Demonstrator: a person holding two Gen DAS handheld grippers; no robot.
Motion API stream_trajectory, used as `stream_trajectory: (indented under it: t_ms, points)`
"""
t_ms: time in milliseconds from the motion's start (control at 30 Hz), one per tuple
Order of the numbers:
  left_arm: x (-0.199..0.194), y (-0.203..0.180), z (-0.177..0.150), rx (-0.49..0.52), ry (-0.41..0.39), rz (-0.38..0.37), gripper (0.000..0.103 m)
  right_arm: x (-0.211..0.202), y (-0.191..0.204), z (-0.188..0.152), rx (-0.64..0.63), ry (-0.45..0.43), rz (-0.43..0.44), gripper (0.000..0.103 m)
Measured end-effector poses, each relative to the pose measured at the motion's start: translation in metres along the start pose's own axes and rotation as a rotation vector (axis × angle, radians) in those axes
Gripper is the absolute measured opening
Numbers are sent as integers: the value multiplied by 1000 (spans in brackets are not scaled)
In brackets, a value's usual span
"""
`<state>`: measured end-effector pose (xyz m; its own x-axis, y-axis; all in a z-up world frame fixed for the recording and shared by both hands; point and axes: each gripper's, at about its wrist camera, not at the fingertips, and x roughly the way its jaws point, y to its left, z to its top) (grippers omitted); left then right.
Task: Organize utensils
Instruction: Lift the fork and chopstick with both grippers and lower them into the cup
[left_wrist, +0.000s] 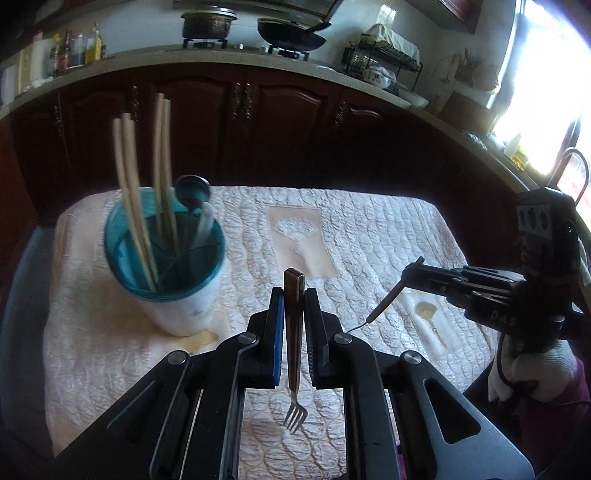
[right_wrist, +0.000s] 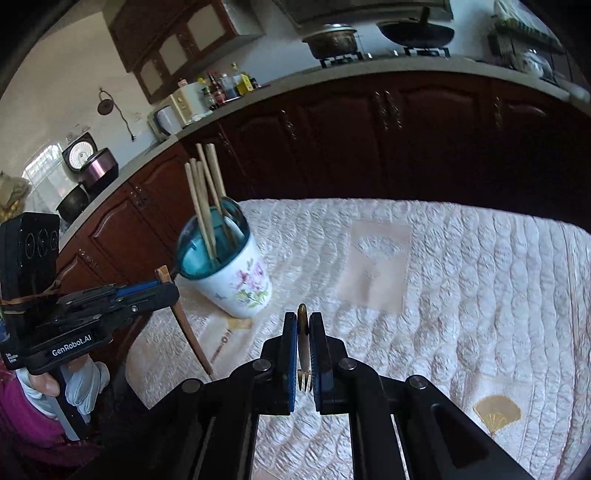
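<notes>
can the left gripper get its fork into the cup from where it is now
Probably yes. The left gripper holds the fork tines down, with open tablecloth between it and the cup. The chopsticks and spoon crowd the cup's back, but front sections look open.

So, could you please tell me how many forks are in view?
2. One fork hangs tines-down in the left gripper; a smaller fork is in the right gripper. The holder may hide more.

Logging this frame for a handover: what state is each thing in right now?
Left gripper: shut on wooden-handled fork, tines down.
Wooden-handled fork: held above the cloth.
Right gripper: shut on small slim fork.
Small slim fork: held, tines down.
Teal-rimmed floral holder: upright, holding chopsticks.
</notes>
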<state>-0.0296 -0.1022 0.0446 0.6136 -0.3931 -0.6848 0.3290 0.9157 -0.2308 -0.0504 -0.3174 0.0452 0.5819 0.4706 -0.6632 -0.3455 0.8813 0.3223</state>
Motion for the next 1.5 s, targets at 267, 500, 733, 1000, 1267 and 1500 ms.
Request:
stream_trajectory:
  t_ms: [267, 500, 733, 1000, 1267, 1500]
  points:
    - [-15, 15, 0, -29, -31, 41, 9, 5, 20, 12, -45, -2, 9, 6]
    - [-23, 21, 4, -45, -49, 54, 9, 7, 29, 21, -68, -5, 14, 6]
    - [-33, 24, 8, -54, -67, 55, 9, 6, 42, 29, -95, -13, 21, 6]
    - [-54, 37, 18, -97, -85, 27, 9, 5, 54, 40, -117, -25, 36, 6]
    - [-110, 63, 61, -123, -193, 40, 9, 6, 78, 72, -156, -73, 76, 6]
    - [-126, 82, 93, -139, -272, 101, 9, 26, 101, 101, -187, -99, 103, 6]
